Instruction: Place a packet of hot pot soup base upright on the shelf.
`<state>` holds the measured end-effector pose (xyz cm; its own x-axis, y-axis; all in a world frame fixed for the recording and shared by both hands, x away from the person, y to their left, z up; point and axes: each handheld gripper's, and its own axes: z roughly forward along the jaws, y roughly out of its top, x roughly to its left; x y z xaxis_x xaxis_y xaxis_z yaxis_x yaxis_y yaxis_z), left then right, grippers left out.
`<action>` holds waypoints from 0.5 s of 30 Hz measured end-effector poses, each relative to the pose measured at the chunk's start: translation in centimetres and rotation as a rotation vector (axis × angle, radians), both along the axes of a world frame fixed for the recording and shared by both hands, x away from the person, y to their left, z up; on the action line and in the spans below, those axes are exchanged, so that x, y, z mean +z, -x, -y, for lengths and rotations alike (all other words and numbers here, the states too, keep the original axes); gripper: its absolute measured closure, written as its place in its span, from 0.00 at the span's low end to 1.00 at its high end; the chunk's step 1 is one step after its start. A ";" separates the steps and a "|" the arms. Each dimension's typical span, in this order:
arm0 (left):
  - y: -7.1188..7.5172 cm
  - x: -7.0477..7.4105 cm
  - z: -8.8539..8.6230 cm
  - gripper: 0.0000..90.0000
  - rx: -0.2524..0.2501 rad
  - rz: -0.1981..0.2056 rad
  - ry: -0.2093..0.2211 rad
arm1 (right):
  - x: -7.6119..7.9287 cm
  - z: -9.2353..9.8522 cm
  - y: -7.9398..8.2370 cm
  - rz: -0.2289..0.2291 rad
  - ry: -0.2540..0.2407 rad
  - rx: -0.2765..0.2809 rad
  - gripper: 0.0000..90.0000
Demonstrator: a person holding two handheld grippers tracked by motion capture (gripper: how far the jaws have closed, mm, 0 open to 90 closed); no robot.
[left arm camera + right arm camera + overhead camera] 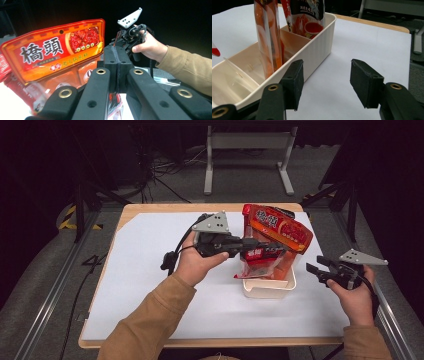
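Note:
A white divided bin point(269, 291) stands right of the table's middle. A large orange-red pouch point(280, 229) with big characters stands upright in it, and it rises left of my jaws in the left gripper view point(57, 53). My left gripper point(278, 251) reaches in from the left, level, shut on the top of a smaller red pouch point(256, 263) that hangs over the bin's left end point(115, 100). Its pads point(111, 62) press flat together. My right gripper point(315, 264) hovers open beside the bin's right wall point(318, 47), with nothing between its fingers point(325, 82).
White paper point(150, 270) covers the wooden table point(200, 206). In the right gripper view the bin's near compartments point(239, 72) hold nothing, and a dark-topped pouch point(308, 15) stands in the far one. A metal stand point(247, 142) and cables point(165, 170) lie on the floor beyond.

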<state>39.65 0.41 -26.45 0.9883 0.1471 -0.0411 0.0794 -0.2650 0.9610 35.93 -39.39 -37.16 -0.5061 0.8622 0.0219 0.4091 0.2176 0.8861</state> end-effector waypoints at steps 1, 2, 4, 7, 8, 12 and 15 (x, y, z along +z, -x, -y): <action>0.0 0.0 0.2 1.00 -0.002 0.003 -0.001 | 0.0 0.0 0.0 0.003 0.003 0.002 0.50; 0.0 -0.1 0.4 1.00 -0.004 0.004 -0.002 | 0.0 0.0 0.0 0.003 0.002 0.002 0.50; -0.1 -0.2 0.9 1.00 -0.008 0.006 0.000 | 0.0 0.1 0.1 0.000 -0.002 0.000 0.50; -0.2 -0.4 1.2 1.00 -0.009 0.007 -0.002 | 0.0 0.1 0.1 0.002 -0.003 0.001 0.50; -0.3 -0.5 1.3 1.00 -0.011 0.010 -0.001 | 0.1 0.1 0.1 0.001 -0.004 0.002 0.50; -0.5 -0.8 1.7 1.00 -0.015 0.010 0.004 | 0.0 0.2 0.1 0.002 -0.004 0.003 0.50; -0.6 -1.0 2.0 1.00 -0.015 0.011 0.006 | -0.1 0.3 0.0 -0.004 -0.005 0.001 0.50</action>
<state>40.21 -1.62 -27.49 0.9908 0.1317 -0.0309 0.0647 -0.2607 0.9633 35.91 -39.65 -37.23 -0.5070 0.8615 0.0282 0.4126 0.2138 0.8855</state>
